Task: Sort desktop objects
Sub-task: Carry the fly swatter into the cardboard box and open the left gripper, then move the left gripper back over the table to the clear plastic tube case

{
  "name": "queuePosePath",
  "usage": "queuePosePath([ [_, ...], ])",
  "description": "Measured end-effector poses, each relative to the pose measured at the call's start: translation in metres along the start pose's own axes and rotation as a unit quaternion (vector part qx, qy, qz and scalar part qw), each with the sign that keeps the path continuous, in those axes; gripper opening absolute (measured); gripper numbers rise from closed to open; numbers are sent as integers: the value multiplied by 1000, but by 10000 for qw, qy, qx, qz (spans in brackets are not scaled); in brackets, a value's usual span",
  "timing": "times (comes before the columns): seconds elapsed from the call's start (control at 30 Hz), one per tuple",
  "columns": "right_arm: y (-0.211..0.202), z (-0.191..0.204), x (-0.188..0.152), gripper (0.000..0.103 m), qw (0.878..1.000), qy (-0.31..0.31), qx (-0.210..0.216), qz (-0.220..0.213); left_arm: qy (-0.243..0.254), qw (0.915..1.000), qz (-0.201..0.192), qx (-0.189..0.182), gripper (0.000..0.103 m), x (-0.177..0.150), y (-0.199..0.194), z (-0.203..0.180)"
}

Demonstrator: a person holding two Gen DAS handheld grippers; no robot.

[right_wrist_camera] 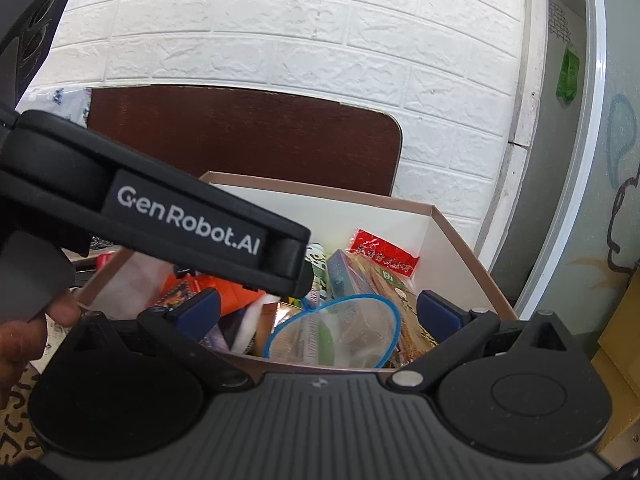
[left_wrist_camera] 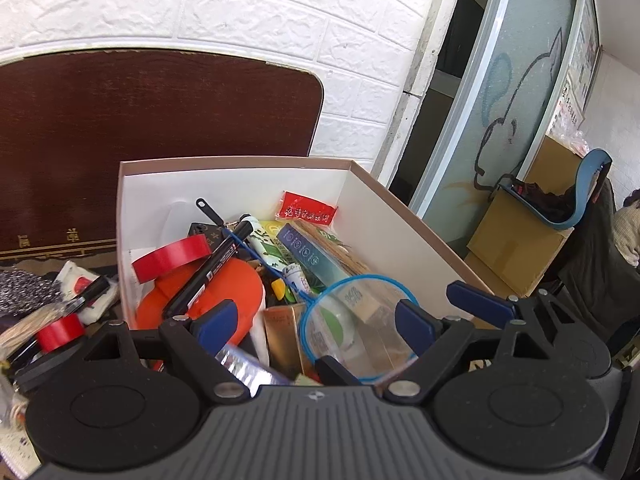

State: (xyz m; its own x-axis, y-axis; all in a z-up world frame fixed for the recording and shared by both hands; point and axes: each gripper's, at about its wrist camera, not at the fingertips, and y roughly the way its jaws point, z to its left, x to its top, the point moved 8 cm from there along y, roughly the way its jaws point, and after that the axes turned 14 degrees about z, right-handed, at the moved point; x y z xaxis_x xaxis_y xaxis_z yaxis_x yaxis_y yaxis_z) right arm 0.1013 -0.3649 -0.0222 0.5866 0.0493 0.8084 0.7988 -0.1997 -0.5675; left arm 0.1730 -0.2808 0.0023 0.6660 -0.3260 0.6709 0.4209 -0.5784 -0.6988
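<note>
Left gripper (left_wrist_camera: 318,322): I have its blue-padded jaws spread wide over the box, nothing between them.
Right gripper (right_wrist_camera: 320,310): also spread wide and empty, hovering at the box's near edge; in its view the left gripper's black body crosses in front.
Open brown cardboard box with white inner walls (left_wrist_camera: 240,184): this is where I'm collecting things, and it is already crowded.
Inside the box: a roll of red tape (left_wrist_camera: 172,258), a black marker pen (left_wrist_camera: 208,266) lying across an orange plastic lid-like piece (left_wrist_camera: 236,284), a small blue-rimmed mesh net on a thin handle (left_wrist_camera: 360,320), a red foil sachet with printed characters (left_wrist_camera: 306,208) against the far wall, and flat packets of bamboo skewers (left_wrist_camera: 344,252) (some of the rest is too jumbled for me to name).
Still out on the desk: to the left of the box I see a second, smaller red tape roll (left_wrist_camera: 60,332), a white paper packet with a red mark (left_wrist_camera: 82,290), a speckled grey knitted cloth (left_wrist_camera: 24,290) and a bundle of wooden sticks (left_wrist_camera: 24,326).
Progress: I judge the sorting well advanced but not finished; that left-hand cluster remains.
Next: most likely a reach left for one of those pieces.
</note>
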Motion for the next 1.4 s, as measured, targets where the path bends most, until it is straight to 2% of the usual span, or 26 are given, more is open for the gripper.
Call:
queuePosePath([
  [0.37, -36, 30, 4, 101, 9996, -201, 158, -139, 33, 9994, -151, 294, 89, -32, -46, -2],
  [0.5, -46, 50, 1, 101, 9988, -336, 315, -150, -180, 9988, -231, 398, 89, -50, -63, 7],
  [0.8, -68, 124, -17, 101, 9930, -868, 805, -48, -836, 9943, -304, 590, 89, -99, -98, 50],
  [1.1, -64, 206, -40, 101, 9805, -1481, 1281, 157, -1374, 9865, -258, 855, 89, -149, -122, 102],
  [1.4, -50, 251, -41, 101, 9707, -1680, 1690, 299, -1929, 9761, -258, 973, 89, -168, -128, 153],
])
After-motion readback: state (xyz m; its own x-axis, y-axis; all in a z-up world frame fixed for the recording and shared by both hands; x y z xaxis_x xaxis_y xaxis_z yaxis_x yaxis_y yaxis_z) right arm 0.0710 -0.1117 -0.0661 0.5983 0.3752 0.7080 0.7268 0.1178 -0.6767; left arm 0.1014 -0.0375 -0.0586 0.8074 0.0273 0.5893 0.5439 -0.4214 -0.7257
